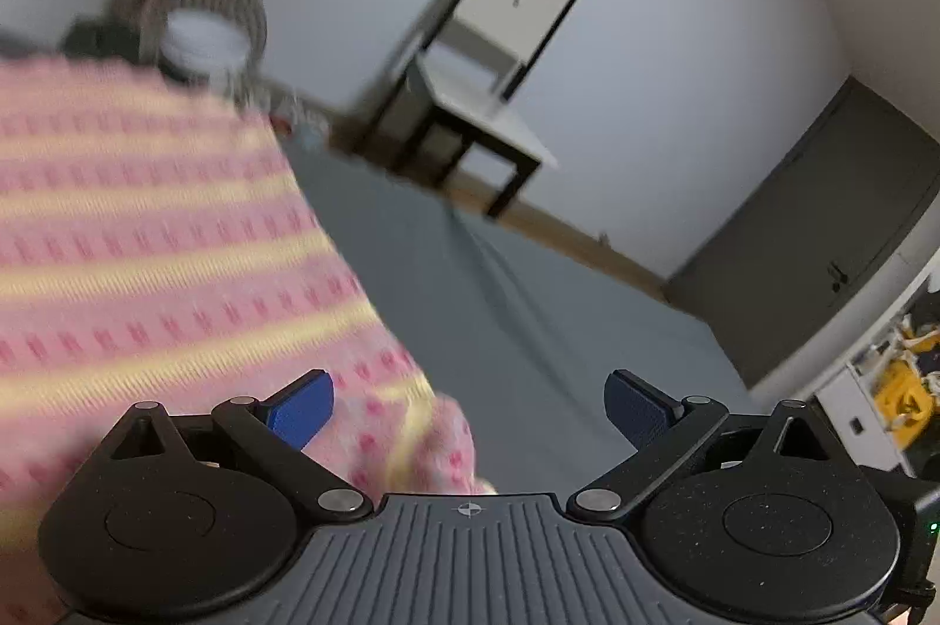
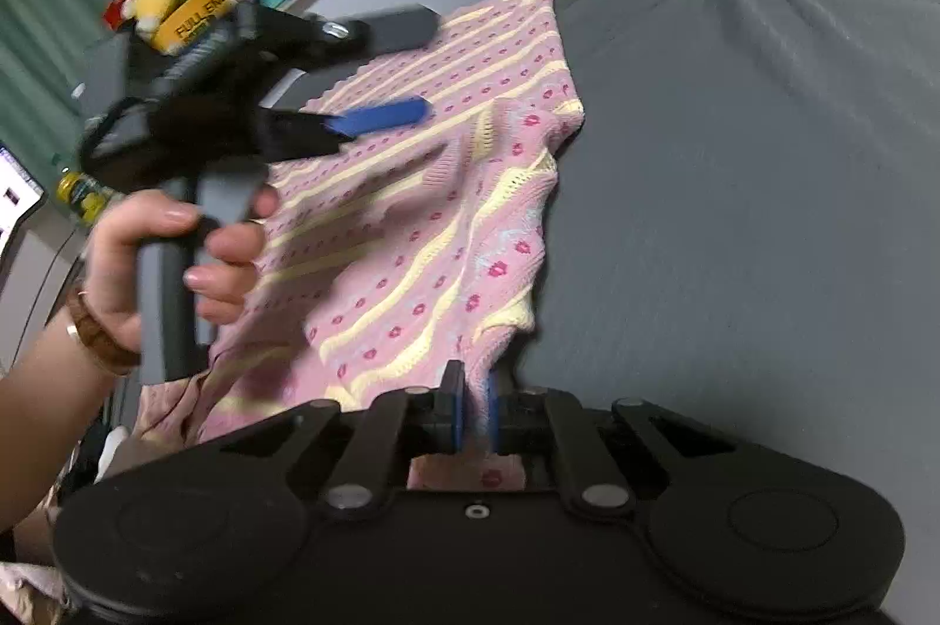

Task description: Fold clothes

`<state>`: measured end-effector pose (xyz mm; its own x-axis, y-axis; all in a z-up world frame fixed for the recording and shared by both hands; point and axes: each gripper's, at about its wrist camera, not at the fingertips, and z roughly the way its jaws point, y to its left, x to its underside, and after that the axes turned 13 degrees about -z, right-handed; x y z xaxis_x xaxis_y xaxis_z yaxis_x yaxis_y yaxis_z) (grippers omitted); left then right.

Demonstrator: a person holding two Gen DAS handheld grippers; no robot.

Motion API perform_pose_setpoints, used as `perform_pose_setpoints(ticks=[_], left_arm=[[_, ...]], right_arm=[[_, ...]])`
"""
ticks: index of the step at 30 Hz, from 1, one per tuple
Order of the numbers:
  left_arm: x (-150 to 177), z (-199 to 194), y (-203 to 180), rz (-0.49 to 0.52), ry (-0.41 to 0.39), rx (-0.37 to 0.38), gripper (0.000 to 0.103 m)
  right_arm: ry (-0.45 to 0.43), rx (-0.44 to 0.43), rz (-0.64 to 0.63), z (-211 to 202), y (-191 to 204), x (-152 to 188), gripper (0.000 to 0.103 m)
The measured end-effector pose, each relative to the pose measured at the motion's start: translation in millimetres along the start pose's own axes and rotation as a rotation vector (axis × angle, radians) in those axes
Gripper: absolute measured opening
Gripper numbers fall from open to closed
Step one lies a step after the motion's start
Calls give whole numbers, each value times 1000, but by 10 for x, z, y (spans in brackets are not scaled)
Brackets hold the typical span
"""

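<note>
A pink and yellow striped knit top [image 2: 411, 225] is lying rumpled along the left edge of a grey-sheeted bed [image 2: 734, 214]. The right gripper [image 2: 474, 407] is pinching its near hem; the left gripper [image 1: 470, 407] is hovering wide open, holding nothing. One-sided pulling risks bunching the knit or slipping it free.

Both wrist views close over grey bed [image 1: 529, 284], sharing pink knit [image 2: 423, 190]
</note>
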<state>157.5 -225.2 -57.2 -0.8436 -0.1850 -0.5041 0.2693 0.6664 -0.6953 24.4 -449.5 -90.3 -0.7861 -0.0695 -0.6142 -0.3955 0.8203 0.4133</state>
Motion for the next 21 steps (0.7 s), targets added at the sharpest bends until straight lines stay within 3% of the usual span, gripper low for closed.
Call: perform_pose_setpoints(ticks=[4,9,11,12,13,14,18,21], left_arm=[[163,277,-26,71,26,-90,99],[139,334,-82,86,-3,-119,99],[66,252,-60,53,-5,-105,99],[35,187,-45,39,-14,-95,99],[22,92,-36,32,-32,-81,99],[21,21,-37,35,-48,-69,99],[129,-450,34,66,-82,-33,99],[264,-796,143,50,-122,-78,99]], right_arm=[[46,9,-1,45,0,8,8],[79,-20,-3,66,17,-11,9],[69,-17,-1,42,9,-35,16],[46,7,-3,-2,10,-55,22],[12,37,0,-57,1,-73,37],[-28,63,8,-115,-23,-83,45],[-202,157,144,-268,-208,-102,46],[-297,151,214,-248,-287,-150,46]])
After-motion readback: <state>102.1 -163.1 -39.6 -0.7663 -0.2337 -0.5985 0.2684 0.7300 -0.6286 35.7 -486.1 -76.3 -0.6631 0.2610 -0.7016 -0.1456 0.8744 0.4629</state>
